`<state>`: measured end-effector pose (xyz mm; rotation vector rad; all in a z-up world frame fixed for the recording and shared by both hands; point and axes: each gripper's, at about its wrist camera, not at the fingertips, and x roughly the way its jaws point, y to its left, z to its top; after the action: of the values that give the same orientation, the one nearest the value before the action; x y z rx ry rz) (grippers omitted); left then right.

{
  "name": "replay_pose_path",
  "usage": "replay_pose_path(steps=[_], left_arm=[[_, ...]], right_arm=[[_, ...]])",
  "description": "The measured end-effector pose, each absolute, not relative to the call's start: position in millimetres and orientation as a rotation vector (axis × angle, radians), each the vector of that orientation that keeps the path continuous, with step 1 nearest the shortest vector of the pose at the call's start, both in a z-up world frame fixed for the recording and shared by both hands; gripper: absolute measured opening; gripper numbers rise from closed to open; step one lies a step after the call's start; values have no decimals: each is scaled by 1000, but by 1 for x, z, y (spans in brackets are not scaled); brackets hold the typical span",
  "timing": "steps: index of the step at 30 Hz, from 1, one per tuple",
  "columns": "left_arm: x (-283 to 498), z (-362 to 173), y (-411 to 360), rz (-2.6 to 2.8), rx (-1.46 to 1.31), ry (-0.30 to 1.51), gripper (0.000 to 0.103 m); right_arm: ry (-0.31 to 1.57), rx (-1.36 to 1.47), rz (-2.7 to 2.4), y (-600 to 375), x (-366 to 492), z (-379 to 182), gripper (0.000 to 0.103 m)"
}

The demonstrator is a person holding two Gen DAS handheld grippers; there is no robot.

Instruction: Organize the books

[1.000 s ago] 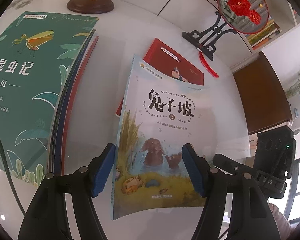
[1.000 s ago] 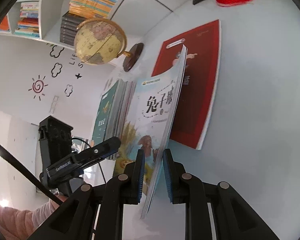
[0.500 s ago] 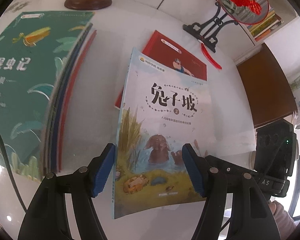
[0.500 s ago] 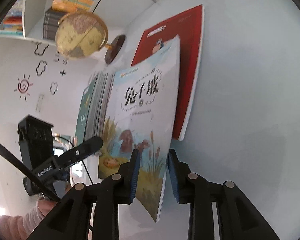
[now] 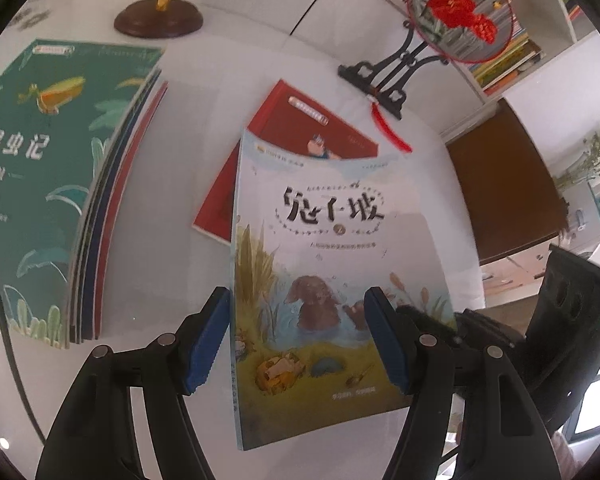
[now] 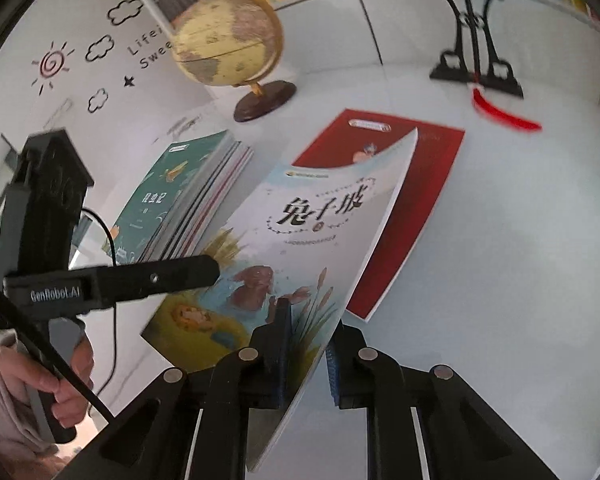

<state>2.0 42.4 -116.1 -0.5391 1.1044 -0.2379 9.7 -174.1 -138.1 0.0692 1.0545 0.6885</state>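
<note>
My downward-tilted right gripper [image 6: 306, 350] is closing on the pale-blue illustrated paperback [image 6: 300, 248], long axis pointing away; left gripper [image 5: 296, 338] apart.

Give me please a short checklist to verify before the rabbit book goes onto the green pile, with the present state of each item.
1. Right gripper on the rabbit book: jaws closing on its edge, ok.
2. Book lifted clear of the red book: ok.
3. Left gripper empty, jaws apart: ok.
4. Top of the green pile free: ok.
5. Globe away from the path: ok.
6. Left gripper touching the cover: cannot tell.
</note>
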Motion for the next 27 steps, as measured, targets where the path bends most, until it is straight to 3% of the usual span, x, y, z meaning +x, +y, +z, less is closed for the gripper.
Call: replay_pose_path(steps=[16, 27], left_arm=[[-5, -61, 56, -263, -503, 987, 65], [-16, -36, 113, -216, -513, 897, 65]], right_arm=[[938, 47, 670, -161, -6, -87, 15], [854, 13, 717, -112, -1, -45, 15]])
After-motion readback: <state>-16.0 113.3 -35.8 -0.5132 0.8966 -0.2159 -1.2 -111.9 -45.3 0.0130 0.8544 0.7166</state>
